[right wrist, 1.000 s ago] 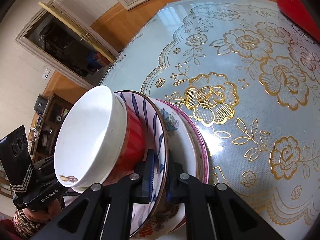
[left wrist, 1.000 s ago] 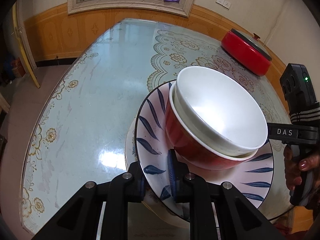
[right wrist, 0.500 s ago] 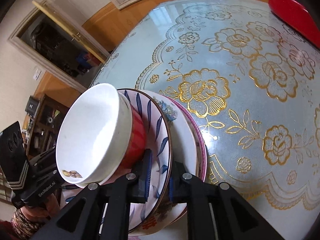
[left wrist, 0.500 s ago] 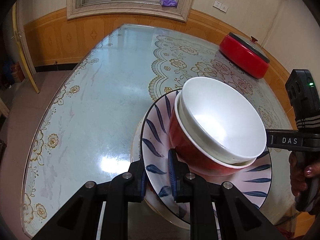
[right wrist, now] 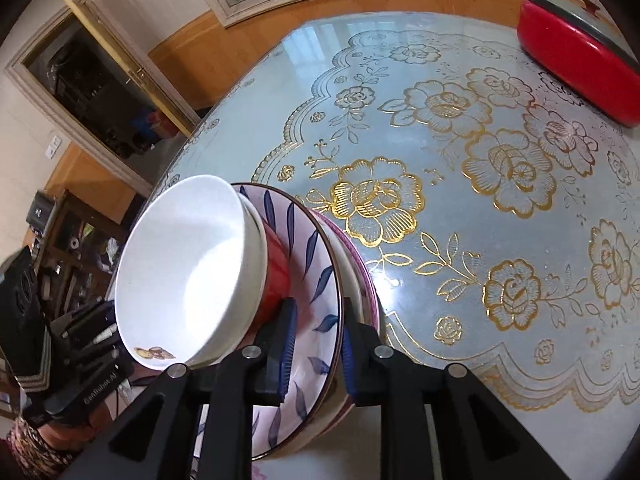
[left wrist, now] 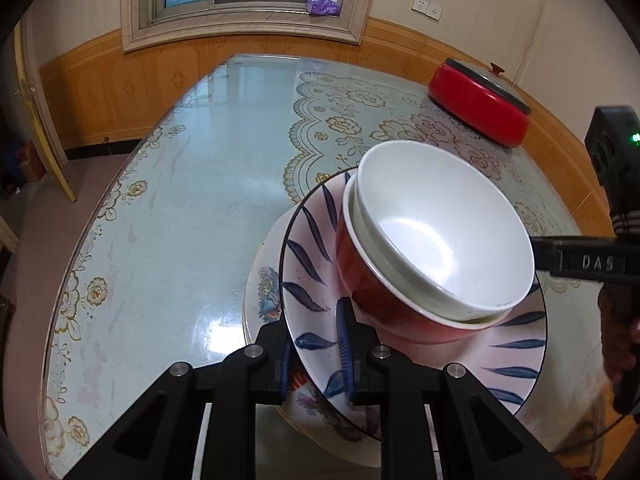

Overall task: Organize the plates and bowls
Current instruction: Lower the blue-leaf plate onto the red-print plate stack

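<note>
A white bowl (left wrist: 436, 232) sits nested in a red bowl (left wrist: 384, 308) on a blue-leaf plate (left wrist: 312, 272). That plate lies on a flowered plate (left wrist: 264, 288) and a pink-rimmed plate (right wrist: 360, 280) on the glass table (left wrist: 200, 200). My left gripper (left wrist: 316, 356) is shut on the near rim of the blue-leaf plate. From the other side, my right gripper (right wrist: 316, 348) has its jaws opening, with the rim of the blue-leaf plate (right wrist: 316, 280) loose between them. The right gripper's body (left wrist: 584, 262) shows at the right edge of the left wrist view.
A red lidded pot (left wrist: 480, 112) stands at the table's far right. The table's curved edge runs along the left (left wrist: 80, 248). A purple tissue pack (left wrist: 323, 6) lies on the window sill. A dark doorway (right wrist: 92, 92) and a shelf unit are beyond the table.
The right gripper's jaws have spread apart around the plate rim. The left gripper keeps its grip. The stack of plates and bowls sits flatter and lower in both views.
</note>
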{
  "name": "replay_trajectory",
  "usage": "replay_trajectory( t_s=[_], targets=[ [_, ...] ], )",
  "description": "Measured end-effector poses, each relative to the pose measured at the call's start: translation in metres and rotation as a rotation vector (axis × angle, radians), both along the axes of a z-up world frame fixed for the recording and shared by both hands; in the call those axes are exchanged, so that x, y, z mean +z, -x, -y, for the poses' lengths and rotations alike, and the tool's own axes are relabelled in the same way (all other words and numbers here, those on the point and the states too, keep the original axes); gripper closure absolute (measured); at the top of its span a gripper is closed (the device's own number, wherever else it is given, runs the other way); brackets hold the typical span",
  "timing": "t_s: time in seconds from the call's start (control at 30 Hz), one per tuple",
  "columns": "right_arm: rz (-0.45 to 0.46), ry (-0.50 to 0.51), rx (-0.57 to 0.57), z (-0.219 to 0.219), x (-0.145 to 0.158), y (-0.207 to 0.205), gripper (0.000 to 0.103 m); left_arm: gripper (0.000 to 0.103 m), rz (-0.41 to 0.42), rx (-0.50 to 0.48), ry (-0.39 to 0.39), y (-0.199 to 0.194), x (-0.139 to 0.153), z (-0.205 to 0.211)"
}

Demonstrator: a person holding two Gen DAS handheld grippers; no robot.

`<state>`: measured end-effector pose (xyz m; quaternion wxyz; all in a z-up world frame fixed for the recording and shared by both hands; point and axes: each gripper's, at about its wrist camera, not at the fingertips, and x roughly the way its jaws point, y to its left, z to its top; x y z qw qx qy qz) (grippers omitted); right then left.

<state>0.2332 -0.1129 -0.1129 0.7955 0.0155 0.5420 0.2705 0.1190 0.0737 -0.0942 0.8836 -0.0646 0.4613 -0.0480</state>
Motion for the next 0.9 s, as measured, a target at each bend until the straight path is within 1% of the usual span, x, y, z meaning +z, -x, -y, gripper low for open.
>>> replay_trajectory(
  t_s=[0.1, 0.2, 0.3, 0.43, 0.47, 0.53, 0.57, 0.63, 0.67, 0.73, 0.8, 0.83, 0.87, 0.9],
  targets=[
    [0.001, 0.01, -0.013, 0.002, 0.001, 0.007, 0.081, 0.086, -0.001, 0.002, 0.007, -0.001, 0.002, -0.005],
    [-0.036, -0.025, -0.03, 0.006, -0.002, 0.016, 0.082, 0.086, 0.004, -0.003, -0.013, 0.0, 0.004, -0.008],
    [-0.049, -0.044, -0.048, 0.01, -0.003, 0.026, 0.081, 0.086, 0.007, -0.017, -0.021, 0.003, 0.006, -0.008],
    [-0.073, -0.069, -0.075, 0.015, -0.005, 0.035, 0.082, 0.086, 0.005, -0.026, -0.009, 0.013, 0.006, -0.007],
    [-0.058, -0.075, -0.089, 0.017, -0.001, 0.038, 0.082, 0.086, 0.005, -0.025, -0.006, 0.015, 0.007, -0.008],
    [0.007, -0.046, -0.106, 0.019, 0.011, 0.045, 0.082, 0.086, 0.016, -0.009, 0.015, 0.02, 0.012, -0.012],
    [0.033, -0.048, -0.12, 0.022, 0.017, 0.048, 0.082, 0.085, 0.028, 0.005, 0.024, 0.023, 0.016, -0.014],
    [0.041, -0.105, -0.147, 0.029, 0.027, 0.048, 0.082, 0.085, 0.068, 0.029, 0.049, 0.027, 0.028, -0.02],
    [0.047, -0.127, -0.156, 0.031, 0.031, 0.046, 0.082, 0.084, 0.096, 0.047, 0.058, 0.029, 0.037, -0.022],
    [0.05, -0.146, -0.149, 0.027, 0.037, 0.04, 0.082, 0.078, 0.113, 0.043, 0.085, 0.026, 0.047, -0.023],
    [0.018, -0.179, -0.134, 0.016, 0.039, 0.026, 0.082, 0.07, 0.12, 0.025, 0.083, 0.018, 0.055, -0.018],
    [0.005, -0.183, -0.131, 0.011, 0.038, 0.02, 0.082, 0.061, 0.117, 0.012, 0.077, 0.013, 0.057, -0.014],
    [-0.008, -0.182, -0.128, 0.006, 0.036, 0.014, 0.081, 0.058, 0.113, -0.004, 0.079, 0.009, 0.057, -0.011],
    [-0.023, -0.175, -0.122, 0.001, 0.033, 0.008, 0.081, 0.058, 0.107, -0.016, 0.082, 0.003, 0.056, -0.007]
  ],
)
